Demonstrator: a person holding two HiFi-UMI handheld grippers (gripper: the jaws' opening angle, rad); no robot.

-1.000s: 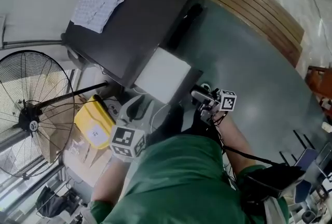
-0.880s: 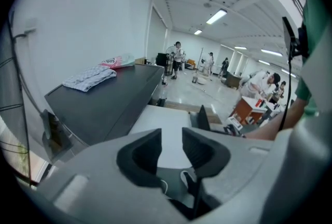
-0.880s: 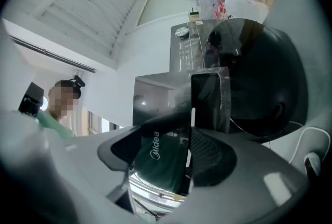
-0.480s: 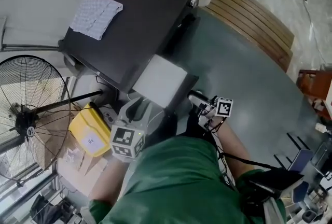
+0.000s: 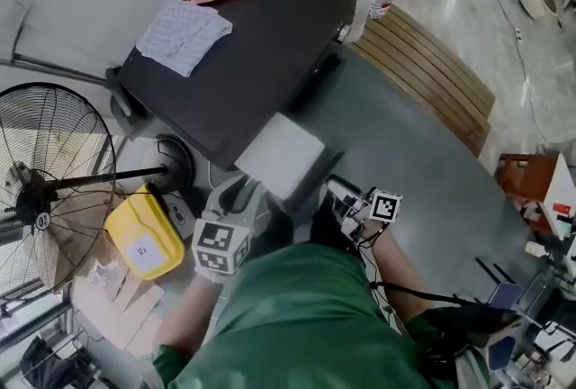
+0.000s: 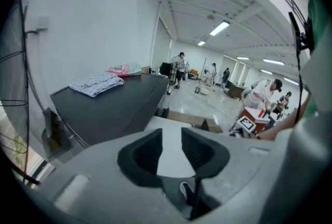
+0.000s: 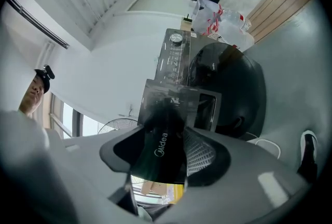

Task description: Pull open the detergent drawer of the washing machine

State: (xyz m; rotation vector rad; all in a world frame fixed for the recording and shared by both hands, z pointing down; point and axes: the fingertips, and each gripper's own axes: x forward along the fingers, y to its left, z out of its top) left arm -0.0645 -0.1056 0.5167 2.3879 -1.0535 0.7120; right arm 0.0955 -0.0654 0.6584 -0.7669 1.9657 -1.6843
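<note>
**A:** Where is the detergent drawer (image 5: 281,155) sitting at this moment?

**B:** It is already sticking out of the front of the washing machine (image 5: 243,45). Its pale top is showing in the head view, and its front end is lying between the two tongs. It was showing like this one second ago as well, so I am judging that the pull itself is nearly finished.

**A:** Then what is changing?

**B:** Mostly the tongs. The right tongs (image 7: 166,150) have just been closing a little. The dark front plate of the drawer is standing between the jaws, and the pads seem to be pressing on it. So they are holding the drawer by its front.

**A:** And the left tongs (image 6: 171,148)?

**B:** They have also just been narrowing, but they are gripping nothing. The jaws are standing apart, and through the gap only the pale drawer top is showing, farther away.

**A:** What is this meaning for the task?

**B:** I am thinking the right side is doing the work alone. The firmer grip may be for drawing the drawer out to its end, but I am only guessing here.
</note>
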